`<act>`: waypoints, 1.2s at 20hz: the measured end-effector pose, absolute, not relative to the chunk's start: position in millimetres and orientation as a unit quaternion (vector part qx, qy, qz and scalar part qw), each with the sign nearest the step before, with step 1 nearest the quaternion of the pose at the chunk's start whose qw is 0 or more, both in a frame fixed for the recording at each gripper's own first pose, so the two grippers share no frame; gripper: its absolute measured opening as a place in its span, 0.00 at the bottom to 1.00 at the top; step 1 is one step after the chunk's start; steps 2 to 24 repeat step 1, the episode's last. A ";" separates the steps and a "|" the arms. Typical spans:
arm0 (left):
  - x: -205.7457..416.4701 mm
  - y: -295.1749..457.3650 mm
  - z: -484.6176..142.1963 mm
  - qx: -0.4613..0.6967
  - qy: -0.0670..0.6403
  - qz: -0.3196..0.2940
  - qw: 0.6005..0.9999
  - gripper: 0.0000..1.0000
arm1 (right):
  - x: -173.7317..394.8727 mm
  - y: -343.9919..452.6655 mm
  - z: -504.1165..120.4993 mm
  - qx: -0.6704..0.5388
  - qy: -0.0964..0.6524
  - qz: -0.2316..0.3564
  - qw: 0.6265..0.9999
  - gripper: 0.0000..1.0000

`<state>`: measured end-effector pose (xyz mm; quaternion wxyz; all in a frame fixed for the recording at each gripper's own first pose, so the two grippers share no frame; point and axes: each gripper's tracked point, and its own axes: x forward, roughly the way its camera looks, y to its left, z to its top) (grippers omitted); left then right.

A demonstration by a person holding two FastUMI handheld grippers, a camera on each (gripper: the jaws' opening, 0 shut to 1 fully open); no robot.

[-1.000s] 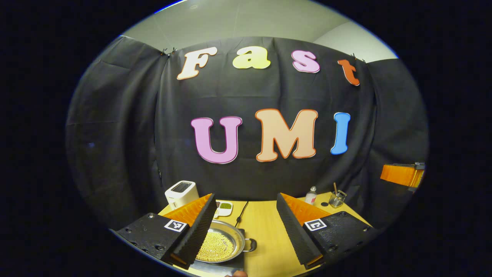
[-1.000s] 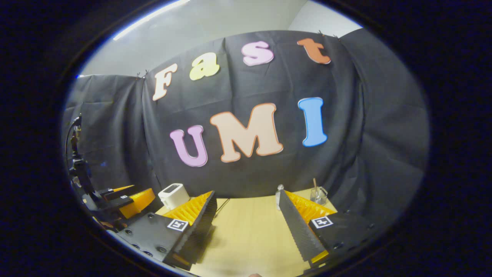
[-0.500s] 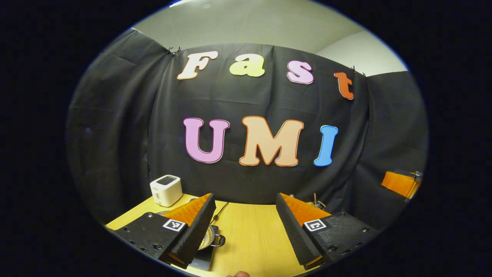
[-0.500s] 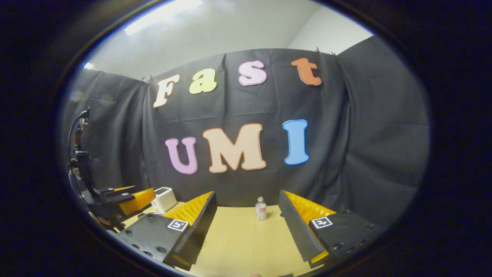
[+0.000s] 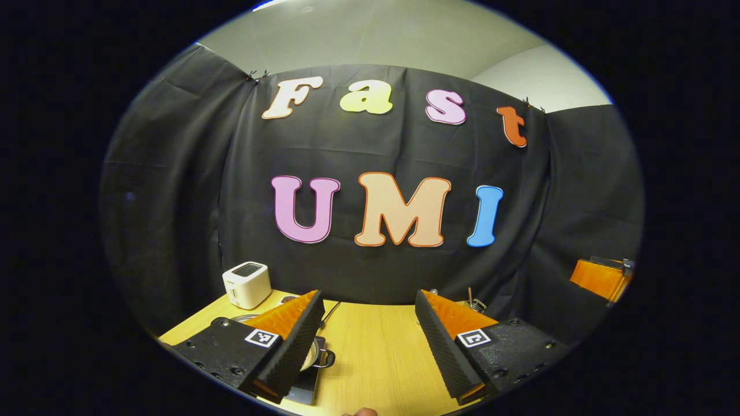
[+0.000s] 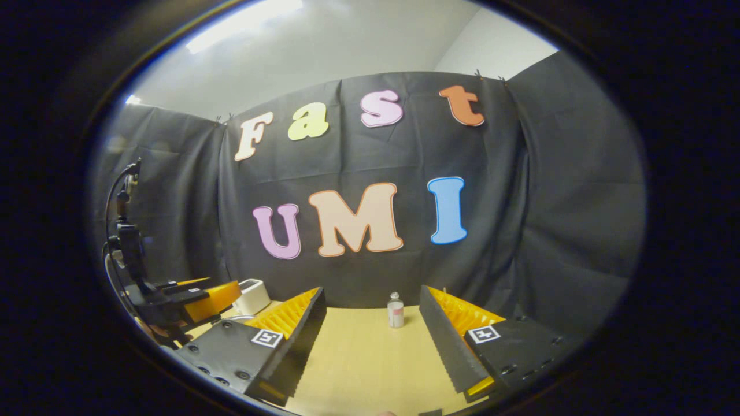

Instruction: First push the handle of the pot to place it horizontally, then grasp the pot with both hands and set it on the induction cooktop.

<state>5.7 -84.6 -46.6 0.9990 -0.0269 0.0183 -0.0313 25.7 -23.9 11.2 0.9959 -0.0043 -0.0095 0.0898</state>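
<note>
Although most of it is hidden behind the left gripper's (image 5: 367, 346) near finger, the pot (image 5: 315, 354) can be made out in the left gripper view: a sliver of metal rim and one small loop handle (image 5: 327, 357) poking out to the side. It sits on the dark induction cooktop (image 5: 306, 387), of which a corner shows beneath the finger; whether the pot is centred on it cannot be told. What the pot holds is hidden.

The left gripper hangs above the wooden table (image 5: 370, 358) with its fingers spread wide and nothing between them. In the right gripper view, the right gripper (image 6: 370, 352) is likewise spread apart and empty, above bare tabletop well to the side of the pot.

Around the pot, a white toaster (image 5: 247, 284) stands at the table's far corner, and a black cable (image 5: 329, 314) runs back from the cooktop toward the cloth wall. A small bottle (image 6: 395, 310) with a pale label stands near the far edge between the right gripper's fingers; its label is too small to read. Behind the left gripper's other finger a glass holder with a stick (image 5: 472, 301) is half hidden. Each finger carries a square black-and-white marker (image 5: 259, 338).
</note>
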 end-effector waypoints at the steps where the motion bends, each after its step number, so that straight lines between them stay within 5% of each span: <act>1: 6.2 -83.7 -45.8 -0.026 0.018 -0.030 0.999 0.96 | 26.6 -23.1 11.3 -0.004 -0.010 0.091 0.996 0.99; 24: 6.2 -83.7 -45.8 -0.026 0.018 -0.030 0.999 0.96 | 26.6 -23.1 11.3 -0.004 -0.010 0.091 0.996 0.99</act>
